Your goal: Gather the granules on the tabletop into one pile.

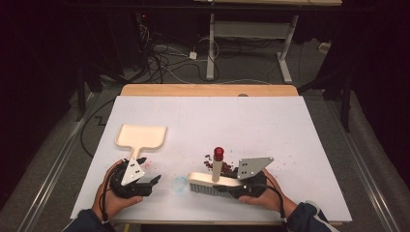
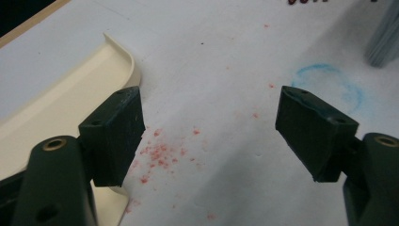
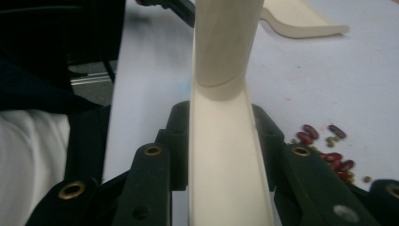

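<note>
A cream dustpan (image 1: 141, 137) lies flat on the white table, handle toward me; its rim (image 2: 61, 94) shows beside the left jaw in the left gripper view. My left gripper (image 1: 153, 183) (image 2: 209, 108) rests just below the pan's handle, open and holding nothing. My right gripper (image 1: 235, 184) (image 3: 221, 122) is shut on the cream back of a hand brush (image 1: 212, 181) (image 3: 226, 165). The brush's handle (image 1: 218, 162) (image 3: 226, 42) stands upright with a red tip. A small pile of red and green beans (image 1: 209, 163) (image 3: 329, 150) lies just behind the brush.
Red crumbs (image 2: 160, 153) speckle the table between my left jaws. A faint blue ring (image 1: 180, 184) (image 2: 329, 87) is drawn between the two grippers. The table's wooden back edge (image 1: 208, 90) lies far off, with cables and a desk frame on the floor beyond.
</note>
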Motion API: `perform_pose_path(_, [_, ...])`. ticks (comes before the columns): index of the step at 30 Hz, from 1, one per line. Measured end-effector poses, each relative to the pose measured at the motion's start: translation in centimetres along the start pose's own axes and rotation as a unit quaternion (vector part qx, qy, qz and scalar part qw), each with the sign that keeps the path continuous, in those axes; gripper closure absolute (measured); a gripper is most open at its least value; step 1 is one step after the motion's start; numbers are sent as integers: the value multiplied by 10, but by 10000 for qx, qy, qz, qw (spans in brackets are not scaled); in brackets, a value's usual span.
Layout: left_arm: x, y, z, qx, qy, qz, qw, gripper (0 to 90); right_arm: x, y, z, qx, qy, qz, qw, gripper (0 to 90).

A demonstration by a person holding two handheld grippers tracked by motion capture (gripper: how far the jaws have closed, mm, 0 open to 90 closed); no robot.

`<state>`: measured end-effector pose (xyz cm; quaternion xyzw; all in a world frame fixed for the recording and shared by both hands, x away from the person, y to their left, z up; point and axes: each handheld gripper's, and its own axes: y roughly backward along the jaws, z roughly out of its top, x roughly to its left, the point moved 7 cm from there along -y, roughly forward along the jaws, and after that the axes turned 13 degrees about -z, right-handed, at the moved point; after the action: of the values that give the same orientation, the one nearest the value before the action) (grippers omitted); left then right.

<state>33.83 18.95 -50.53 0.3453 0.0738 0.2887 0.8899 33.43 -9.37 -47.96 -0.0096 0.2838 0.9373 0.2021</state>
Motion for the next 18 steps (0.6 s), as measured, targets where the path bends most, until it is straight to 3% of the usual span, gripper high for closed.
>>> perform_pose_path(6, [0,0,0,2,-10,2,10000,235,-19,-2,2,71,56,-530,9986,678])
perform_pose_path(11, [-1,0,0,30,-34,4,10000,235,-34,6,8,-74,-3,-886,9960,678])
perform_pose_path(15, [-1,0,0,26,-33,10,10000,235,-45,20,12,-196,-101,-1348,9906,678])
perform_pose_path(18, [-1,0,0,21,-32,19,10000,235,-56,30,10,-222,-257,-1777,9835,677])
